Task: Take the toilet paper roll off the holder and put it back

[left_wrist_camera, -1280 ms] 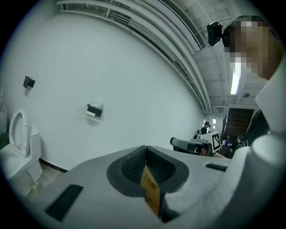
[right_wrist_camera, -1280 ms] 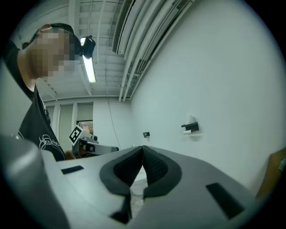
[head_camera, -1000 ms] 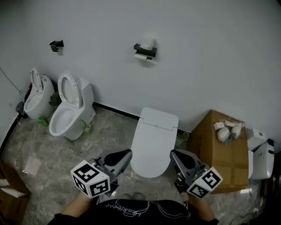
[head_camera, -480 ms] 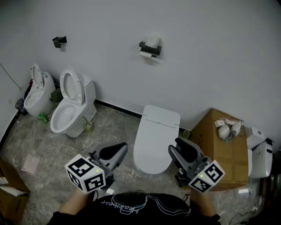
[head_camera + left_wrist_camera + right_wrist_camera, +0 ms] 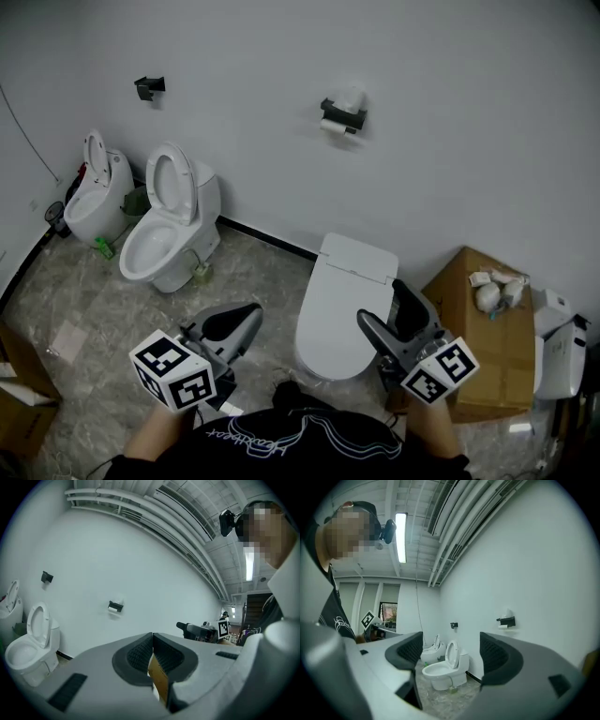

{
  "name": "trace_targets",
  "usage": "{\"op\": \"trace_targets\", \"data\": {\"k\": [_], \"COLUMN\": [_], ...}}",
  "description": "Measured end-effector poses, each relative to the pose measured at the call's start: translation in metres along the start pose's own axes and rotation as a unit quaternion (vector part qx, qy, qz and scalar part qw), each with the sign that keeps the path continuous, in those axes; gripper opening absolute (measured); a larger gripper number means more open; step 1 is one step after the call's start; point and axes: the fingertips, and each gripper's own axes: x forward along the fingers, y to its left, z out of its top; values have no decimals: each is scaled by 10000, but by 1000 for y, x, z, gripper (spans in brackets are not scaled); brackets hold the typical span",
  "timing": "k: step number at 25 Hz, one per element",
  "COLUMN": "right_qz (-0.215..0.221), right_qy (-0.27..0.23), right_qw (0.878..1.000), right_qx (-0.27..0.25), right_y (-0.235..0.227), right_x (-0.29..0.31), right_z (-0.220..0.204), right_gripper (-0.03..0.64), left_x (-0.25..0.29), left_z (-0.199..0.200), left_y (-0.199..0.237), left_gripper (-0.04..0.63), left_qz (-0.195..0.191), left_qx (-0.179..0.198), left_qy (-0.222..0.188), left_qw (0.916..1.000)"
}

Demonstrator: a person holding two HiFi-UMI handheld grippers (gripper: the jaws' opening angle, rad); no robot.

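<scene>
High on the white wall, the black holder [image 5: 340,116] carries a white toilet paper roll [image 5: 351,98]. Both show small in the left gripper view, the holder [image 5: 115,606] and roll [image 5: 118,602], and in the right gripper view, the holder [image 5: 506,620] and roll [image 5: 506,614]. My left gripper [image 5: 246,319] is held low near the person's body, its jaws shut with nothing in them [image 5: 152,642]. My right gripper [image 5: 386,307] hangs low over the closed toilet; its jaws are opening with nothing between them [image 5: 452,645]. Both grippers are far from the holder.
A closed white toilet [image 5: 343,298] stands below the holder. An open-lid toilet [image 5: 167,232] and another toilet [image 5: 93,194] stand at the left. A cardboard box [image 5: 469,349] with white bundles [image 5: 491,291] is at the right. A second, bare black holder [image 5: 148,87] is on the wall.
The right gripper's jaws have spread from shut to wide apart. The head view has shifted, so holder and toilets sit further right and lower. The left gripper has dropped slightly left.
</scene>
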Motion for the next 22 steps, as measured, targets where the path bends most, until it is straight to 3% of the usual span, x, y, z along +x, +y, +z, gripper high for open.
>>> {"op": "trace_targets", "data": {"k": [10,22], "right_qz": [178,79], "right_qy": [-42,152], "right_qw": [9998,9992], "right_qx": [27,358], "right_y": [-43,-152], "right_x": [69,217], "right_z": [-11,-43], "right_gripper": [422,440], "left_x": [25,134], "left_z": [12,44], "left_y": [58,212], "left_gripper": [5,5], "left_qz": [417,448], "left_qx": [-38,-144], "left_qy": [17,277], "left_qw": [9991,9985]}}
